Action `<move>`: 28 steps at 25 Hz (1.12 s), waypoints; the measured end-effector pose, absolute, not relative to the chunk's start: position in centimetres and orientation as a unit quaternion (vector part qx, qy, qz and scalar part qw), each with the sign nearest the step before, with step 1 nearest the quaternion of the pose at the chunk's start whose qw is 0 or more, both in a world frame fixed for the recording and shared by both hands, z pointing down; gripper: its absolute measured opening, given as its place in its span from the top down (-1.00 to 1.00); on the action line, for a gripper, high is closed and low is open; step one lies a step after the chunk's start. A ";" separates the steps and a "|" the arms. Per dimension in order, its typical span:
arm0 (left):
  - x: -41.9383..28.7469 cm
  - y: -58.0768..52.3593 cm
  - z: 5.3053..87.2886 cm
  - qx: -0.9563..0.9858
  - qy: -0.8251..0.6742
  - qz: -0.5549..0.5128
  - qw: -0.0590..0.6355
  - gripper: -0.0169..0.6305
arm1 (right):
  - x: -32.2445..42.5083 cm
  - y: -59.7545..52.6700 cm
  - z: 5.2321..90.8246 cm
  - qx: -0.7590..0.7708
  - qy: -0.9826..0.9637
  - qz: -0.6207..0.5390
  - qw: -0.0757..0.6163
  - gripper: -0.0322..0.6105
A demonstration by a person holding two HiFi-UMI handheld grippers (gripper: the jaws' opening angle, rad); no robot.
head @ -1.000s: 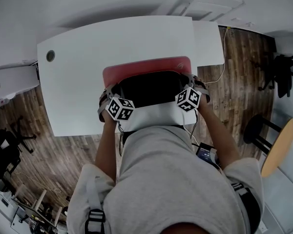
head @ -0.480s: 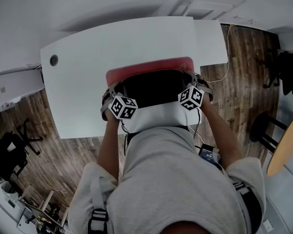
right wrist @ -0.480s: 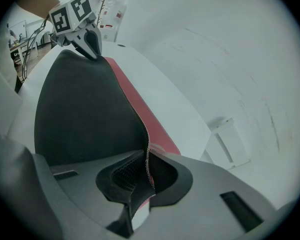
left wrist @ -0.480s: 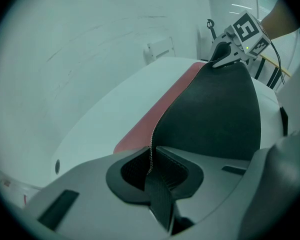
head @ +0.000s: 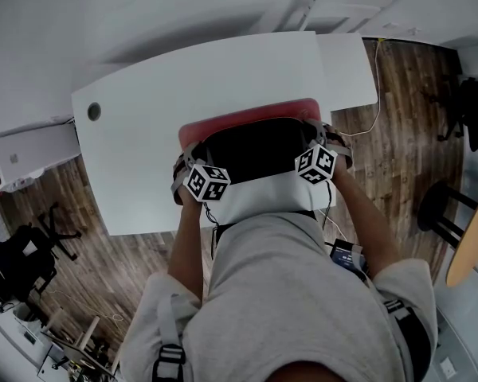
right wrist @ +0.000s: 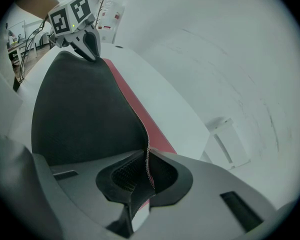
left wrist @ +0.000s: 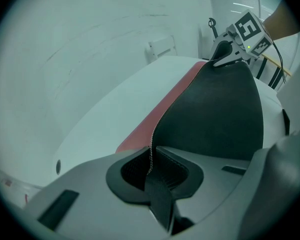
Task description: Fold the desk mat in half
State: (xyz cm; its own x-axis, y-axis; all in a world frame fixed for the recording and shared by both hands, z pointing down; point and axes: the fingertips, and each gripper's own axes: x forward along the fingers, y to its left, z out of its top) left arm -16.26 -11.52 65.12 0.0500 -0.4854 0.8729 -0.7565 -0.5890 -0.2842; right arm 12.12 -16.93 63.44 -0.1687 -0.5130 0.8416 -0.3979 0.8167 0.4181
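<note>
- Left hand-held gripper (head: 190,164): in its own view the jaws (left wrist: 152,176) are pinched on the stitched edge of the desk mat (left wrist: 215,114), at the mat's near left corner.
- Right hand-held gripper (head: 325,151): its jaws (right wrist: 142,179) are likewise clamped on the mat's edge (right wrist: 85,114), at the near right corner.
- We see each gripper from the other's camera, gripping the opposite corner: right one (left wrist: 229,54), left one (right wrist: 87,45).
- Desk mat (head: 259,146): near edge lifted off the white bench (head: 151,134) and hanging between the two grippers, black underside turned toward the person.
- The mat's far part lies flat on the bench, showing as a red strip (head: 247,114).
- Bench has a small round hole (head: 94,111) near its left end, well apart from the mat.
- Wooden floor (head: 398,110) lies around the bench.
</note>
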 end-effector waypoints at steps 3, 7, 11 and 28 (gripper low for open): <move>-16.5 -11.8 65.2 0.711 -0.439 0.534 0.129 0.83 | 11.9 -17.3 63.2 0.301 -0.764 -0.052 0.569 0.72; -16.8 -11.9 65.4 0.709 -0.441 0.534 0.134 0.83 | 11.6 -17.5 63.3 0.301 -0.765 -0.052 0.567 0.72; -16.7 -12.2 65.3 0.708 -0.444 0.533 0.133 0.83 | 11.7 -17.7 63.4 0.300 -0.766 -0.052 0.566 0.72; -16.8 -13.2 65.0 0.702 -0.453 0.533 0.133 0.82 | 11.8 -18.5 63.1 0.305 -0.769 -0.052 0.559 0.72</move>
State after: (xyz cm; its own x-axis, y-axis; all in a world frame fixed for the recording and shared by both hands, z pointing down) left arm -16.79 -13.17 65.03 0.0211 -0.4950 0.8686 -0.7781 -0.5537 -0.2966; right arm 11.76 -18.48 63.11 -0.1891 -0.5267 0.8288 -0.4109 0.8090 0.4203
